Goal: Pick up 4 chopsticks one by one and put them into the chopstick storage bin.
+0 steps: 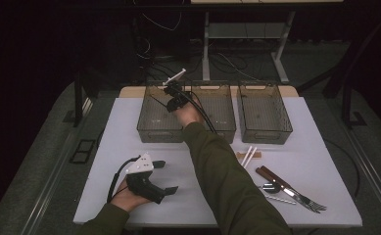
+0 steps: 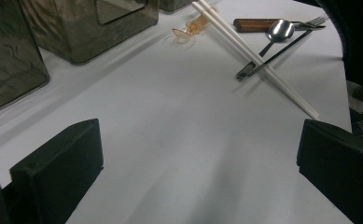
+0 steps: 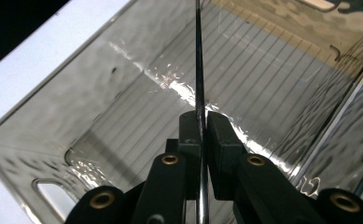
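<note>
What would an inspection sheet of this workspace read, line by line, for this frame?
Surface: white table, with three smoky clear bins in a row at the far edge.
Job's things: thin dark rod clamped in the right gripper, held over the left bin; which utensil it is cannot be told. Middle bin and right bin look empty.
Clutter: white chopsticks, amber plastic piece, spoon, wooden-handled fork at the near right.
Grippers: left gripper rests low over the near-left table, jaws apart, holding nothing.
Cables: black cable loops from the left gripper; more lie on the floor behind.
Surroundings: dark room, grey desk legs beyond.
</note>
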Available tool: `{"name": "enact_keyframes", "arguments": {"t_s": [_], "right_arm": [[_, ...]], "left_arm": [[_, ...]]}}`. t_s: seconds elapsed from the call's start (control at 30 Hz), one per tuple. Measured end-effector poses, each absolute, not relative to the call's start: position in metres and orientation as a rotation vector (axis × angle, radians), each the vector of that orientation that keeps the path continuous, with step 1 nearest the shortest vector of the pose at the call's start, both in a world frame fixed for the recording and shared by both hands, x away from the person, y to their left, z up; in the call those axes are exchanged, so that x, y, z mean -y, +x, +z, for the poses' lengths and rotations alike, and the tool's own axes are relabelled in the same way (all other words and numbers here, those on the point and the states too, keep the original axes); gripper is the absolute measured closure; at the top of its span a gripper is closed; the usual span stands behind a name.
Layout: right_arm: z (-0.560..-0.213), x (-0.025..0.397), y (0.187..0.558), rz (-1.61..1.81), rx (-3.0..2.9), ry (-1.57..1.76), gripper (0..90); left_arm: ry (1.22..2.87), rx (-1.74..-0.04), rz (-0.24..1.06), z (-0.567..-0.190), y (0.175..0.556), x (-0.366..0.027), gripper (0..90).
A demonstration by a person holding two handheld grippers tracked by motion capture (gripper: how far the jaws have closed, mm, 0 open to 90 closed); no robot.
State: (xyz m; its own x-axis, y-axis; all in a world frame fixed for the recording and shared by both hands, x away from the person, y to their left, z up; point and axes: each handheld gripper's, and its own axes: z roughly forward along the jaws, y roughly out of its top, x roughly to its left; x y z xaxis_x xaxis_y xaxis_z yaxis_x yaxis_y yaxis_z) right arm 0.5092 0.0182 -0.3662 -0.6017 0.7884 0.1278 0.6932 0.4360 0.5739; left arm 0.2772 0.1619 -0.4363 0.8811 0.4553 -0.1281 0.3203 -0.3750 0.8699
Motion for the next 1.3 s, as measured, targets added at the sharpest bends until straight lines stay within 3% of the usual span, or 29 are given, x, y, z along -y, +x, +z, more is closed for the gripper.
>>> {"name": "enact_keyframes", "arguments": {"t_s": [0.03,0.07,0.13,0.27,0.9,1.3], "right_arm": [[-0.367,-0.019,0.509,0.9,-2.523,1.31,82.3],[-0.367,-0.019,0.509,0.916,-2.518,1.307,70.7],[-0.366,-0.019,0.509,0.942,-2.503,1.302,60.2],[-0.361,-0.016,0.508,0.976,-2.486,1.288,51.6],[-0.324,0.041,0.463,1.195,-2.486,1.123,36.1],[-0.322,0.078,0.426,1.256,-2.492,1.051,32.6]], "left_arm": [[1.993,-0.564,0.158,-0.436,0.277,-0.162,0.0],[1.991,-0.564,0.158,-0.436,0.277,-0.162,0.0],[1.991,-0.564,0.157,-0.436,0.277,-0.162,0.0],[1.995,-0.563,0.158,-0.436,0.278,-0.162,0.0],[1.996,-0.585,0.154,-0.437,0.276,-0.161,0.0],[2.001,-0.581,0.156,-0.437,0.276,-0.162,0.0]]}}
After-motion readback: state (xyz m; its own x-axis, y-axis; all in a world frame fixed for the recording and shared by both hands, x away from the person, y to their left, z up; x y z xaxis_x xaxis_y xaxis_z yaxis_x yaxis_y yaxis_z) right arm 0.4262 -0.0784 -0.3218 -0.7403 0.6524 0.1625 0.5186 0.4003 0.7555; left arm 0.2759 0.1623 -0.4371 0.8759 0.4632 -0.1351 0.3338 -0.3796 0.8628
